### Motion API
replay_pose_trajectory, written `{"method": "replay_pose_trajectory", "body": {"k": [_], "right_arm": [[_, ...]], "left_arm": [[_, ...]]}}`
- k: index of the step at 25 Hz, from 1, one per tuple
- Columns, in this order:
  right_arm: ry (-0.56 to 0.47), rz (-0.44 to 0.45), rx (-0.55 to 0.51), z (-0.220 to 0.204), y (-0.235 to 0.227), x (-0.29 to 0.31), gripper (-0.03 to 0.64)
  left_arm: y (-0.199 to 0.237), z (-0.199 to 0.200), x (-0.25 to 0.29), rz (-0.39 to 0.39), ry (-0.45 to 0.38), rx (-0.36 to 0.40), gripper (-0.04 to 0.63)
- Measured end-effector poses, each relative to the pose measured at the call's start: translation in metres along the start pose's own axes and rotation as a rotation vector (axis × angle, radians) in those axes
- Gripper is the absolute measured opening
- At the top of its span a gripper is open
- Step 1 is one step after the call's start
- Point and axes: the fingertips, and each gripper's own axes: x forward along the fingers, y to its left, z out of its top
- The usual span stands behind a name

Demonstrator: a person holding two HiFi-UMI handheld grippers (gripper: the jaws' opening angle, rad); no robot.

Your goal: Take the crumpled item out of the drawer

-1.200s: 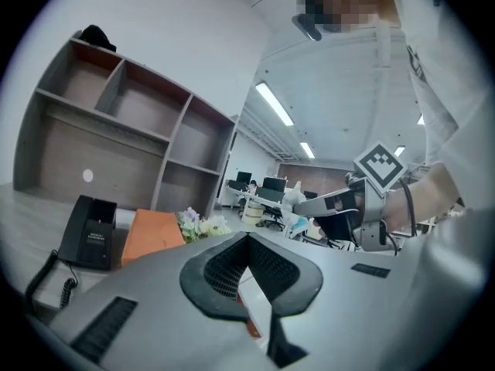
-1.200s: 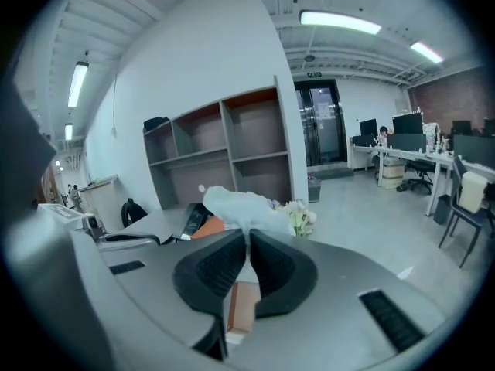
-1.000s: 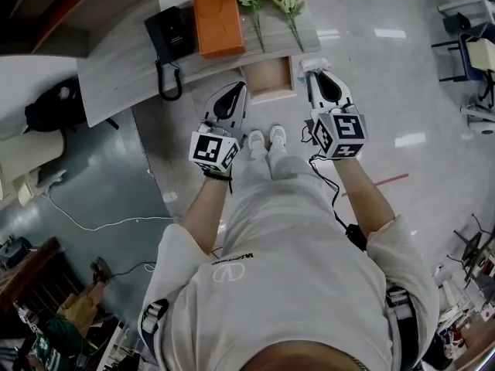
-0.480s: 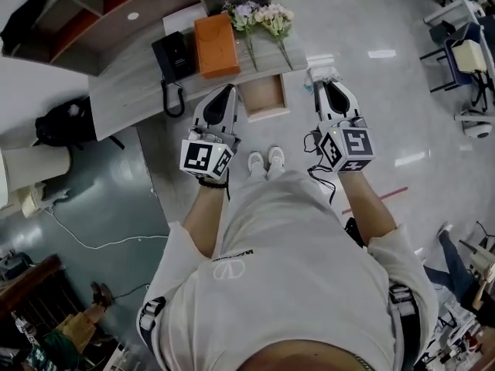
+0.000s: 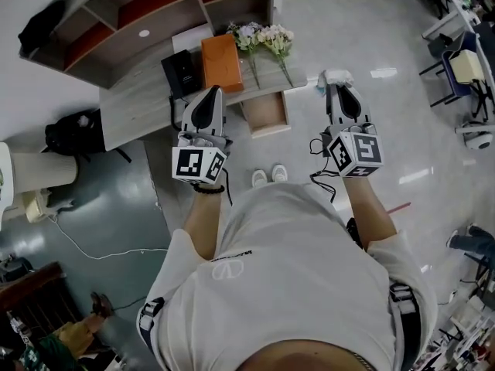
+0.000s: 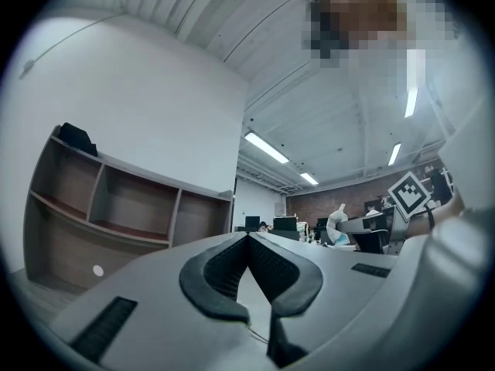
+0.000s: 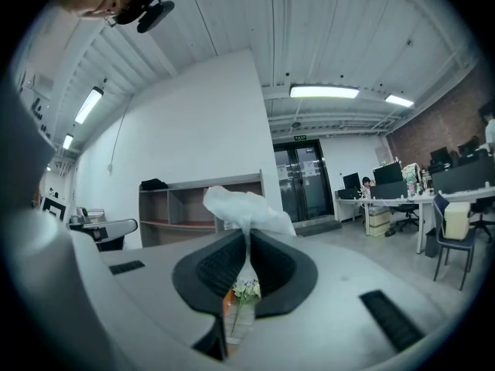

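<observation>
The right tongs (image 5: pixel 334 86) were nipped nearly shut on the crumpled paper (image 7: pixel 244 205). A thin neck of it was pinched between the pads and the white wad bloomed out past the tips, along the tongs' own line. The paper was out of the drawer (image 5: pixel 268 128), up and to its right, well apart from it. The drawer stood open and looked bare inside. The left tongs (image 6: pixel 248 238) were on the drawer's other side, jaws together at the tips with nothing between them. In my judgement the paper was out, and only setting it down was left, a job for the right hand.
</observation>
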Motion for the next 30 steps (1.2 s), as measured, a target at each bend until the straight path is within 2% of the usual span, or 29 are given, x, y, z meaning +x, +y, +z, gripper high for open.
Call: {"method": "replay_pose_trajectory", "body": {"k": [12,30], "right_arm": [[-0.08,-0.026,0.025,0.029,-0.008,-0.015,0.018],[-0.078,-0.026,0.061,0.027,-0.018,-0.015,0.018]], "left_arm": [[0.02,0.029,-0.005,0.089,-0.01,0.033,0.0],[0.019,0.035,-0.003,0.082,-0.01,0.052,0.0]]}}
